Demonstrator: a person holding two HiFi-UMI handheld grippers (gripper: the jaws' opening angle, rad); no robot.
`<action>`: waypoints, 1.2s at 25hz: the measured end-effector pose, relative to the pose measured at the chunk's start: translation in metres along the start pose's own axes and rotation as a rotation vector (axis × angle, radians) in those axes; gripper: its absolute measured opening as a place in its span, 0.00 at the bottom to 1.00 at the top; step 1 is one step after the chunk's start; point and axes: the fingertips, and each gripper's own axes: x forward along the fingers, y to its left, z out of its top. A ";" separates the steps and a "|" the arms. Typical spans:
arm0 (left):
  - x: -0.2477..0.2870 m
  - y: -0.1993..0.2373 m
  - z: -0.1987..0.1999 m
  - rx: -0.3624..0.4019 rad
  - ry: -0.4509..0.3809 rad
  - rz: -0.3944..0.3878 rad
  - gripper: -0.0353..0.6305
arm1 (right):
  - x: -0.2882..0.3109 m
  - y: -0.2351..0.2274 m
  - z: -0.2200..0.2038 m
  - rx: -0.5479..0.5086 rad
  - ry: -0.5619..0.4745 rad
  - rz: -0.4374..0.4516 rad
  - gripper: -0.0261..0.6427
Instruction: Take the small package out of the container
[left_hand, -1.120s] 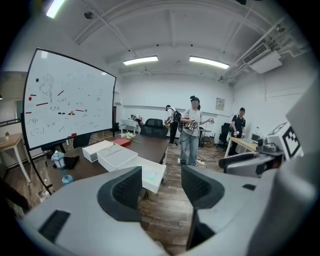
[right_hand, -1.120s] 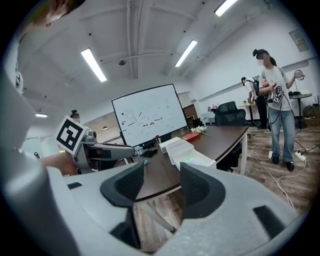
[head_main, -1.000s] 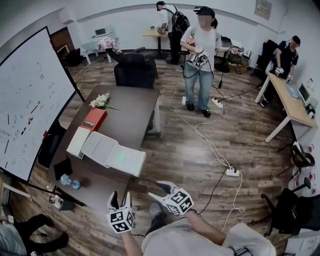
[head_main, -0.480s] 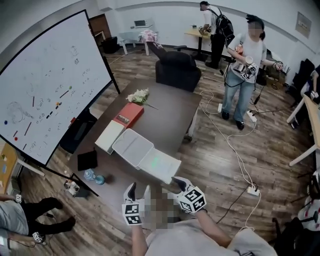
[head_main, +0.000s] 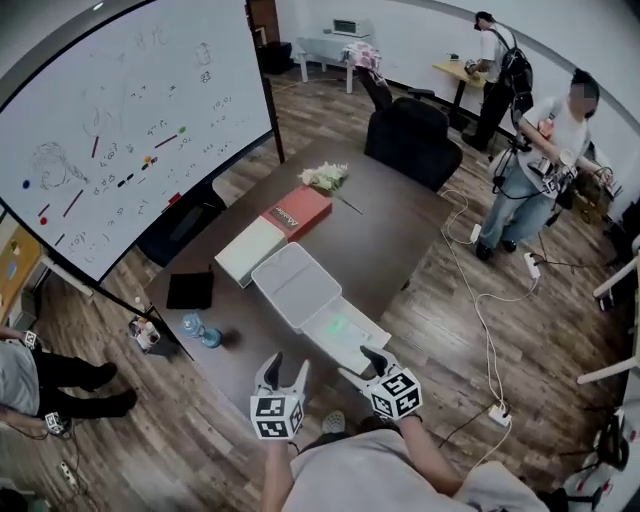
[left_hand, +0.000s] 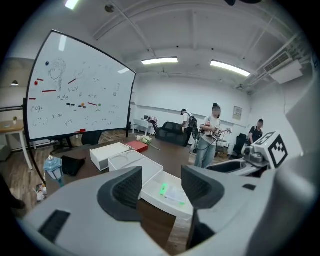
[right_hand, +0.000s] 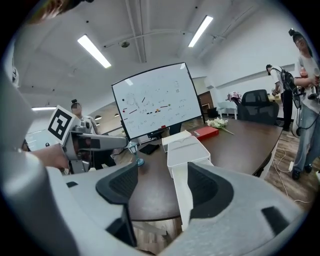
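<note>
A white container (head_main: 350, 345) lies open on the dark table (head_main: 400, 235), its lid (head_main: 297, 285) folded back to the left. Inside lies a small package with a green patch (head_main: 335, 325), also seen in the left gripper view (left_hand: 163, 189). My left gripper (head_main: 287, 362) is open at the table's near edge, just left of the container. My right gripper (head_main: 358, 363) hovers at the container's near end; its jaws have just been opening and nothing is gripped between them. In the right gripper view the container (right_hand: 187, 150) stretches away ahead of the open jaws.
A white box (head_main: 252, 250), a red box (head_main: 296, 212) and flowers (head_main: 325, 177) sit further along the table. A black pouch (head_main: 190, 290) and a water bottle (head_main: 200, 330) are at its left end. A whiteboard (head_main: 120, 130), a black chair (head_main: 415, 140) and standing people surround it.
Both grippers have moved forward to the table's near edge, and the container now lies directly in front of them. The right jaws stand wider apart than before.
</note>
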 end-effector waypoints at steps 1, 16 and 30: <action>0.002 0.002 -0.002 -0.010 0.001 0.010 0.41 | 0.004 -0.005 -0.002 0.001 0.012 0.004 0.50; 0.048 0.001 -0.036 -0.219 0.039 0.275 0.41 | 0.077 -0.086 -0.031 -0.113 0.312 0.189 0.53; 0.009 0.025 -0.052 -0.288 0.034 0.440 0.40 | 0.130 -0.113 -0.096 -0.228 0.557 0.184 0.58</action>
